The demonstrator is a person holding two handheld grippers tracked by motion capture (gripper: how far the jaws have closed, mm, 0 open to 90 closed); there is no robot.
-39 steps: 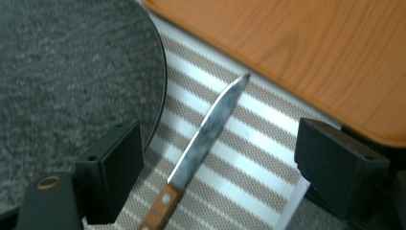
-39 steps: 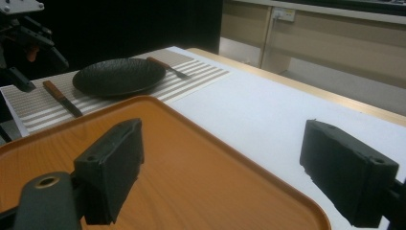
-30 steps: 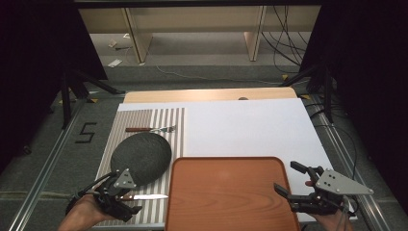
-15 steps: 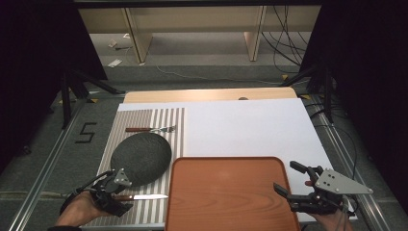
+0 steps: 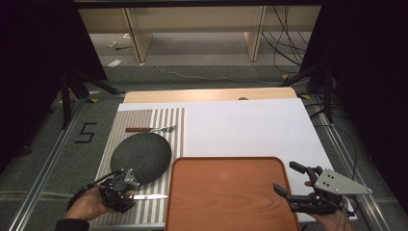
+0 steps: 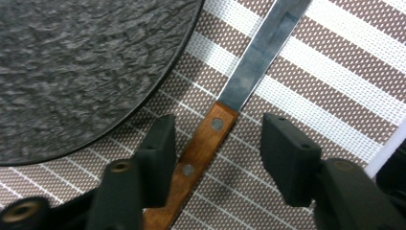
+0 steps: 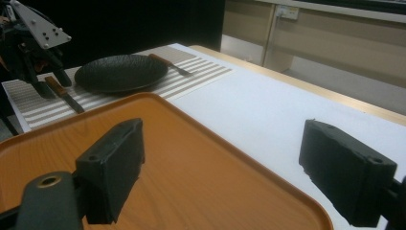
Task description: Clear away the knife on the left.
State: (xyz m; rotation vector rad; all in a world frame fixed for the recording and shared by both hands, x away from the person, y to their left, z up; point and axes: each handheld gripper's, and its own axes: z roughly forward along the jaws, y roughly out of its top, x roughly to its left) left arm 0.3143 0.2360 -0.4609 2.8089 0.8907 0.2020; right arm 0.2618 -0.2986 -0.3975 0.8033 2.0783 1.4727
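Observation:
A knife with a wooden handle [image 6: 203, 141] and a steel blade [image 6: 261, 52] lies on the striped placemat [image 5: 149, 118], near its front edge. My left gripper [image 6: 218, 139] is low over it, jaws either side of the handle. They have just been closing. The left jaw is at the handle's edge and the right jaw stands off it with a gap. The knife's blade [image 5: 149, 196] sticks out to the right of that gripper [image 5: 126, 195]. My right gripper [image 5: 286, 177] is open at the brown tray's [image 5: 226, 192] right edge, holding nothing.
A dark round plate [image 5: 141, 151] sits on the placemat just behind the knife. A fork [image 5: 151, 129] lies beyond the plate. The white board [image 5: 240, 125] stretches behind the tray. The right gripper view shows the left gripper [image 7: 36, 52] past the tray [image 7: 167, 158].
My left gripper has sunk lower onto the knife's handle and its jaws have narrowed around it. The right gripper and the knife have not moved.

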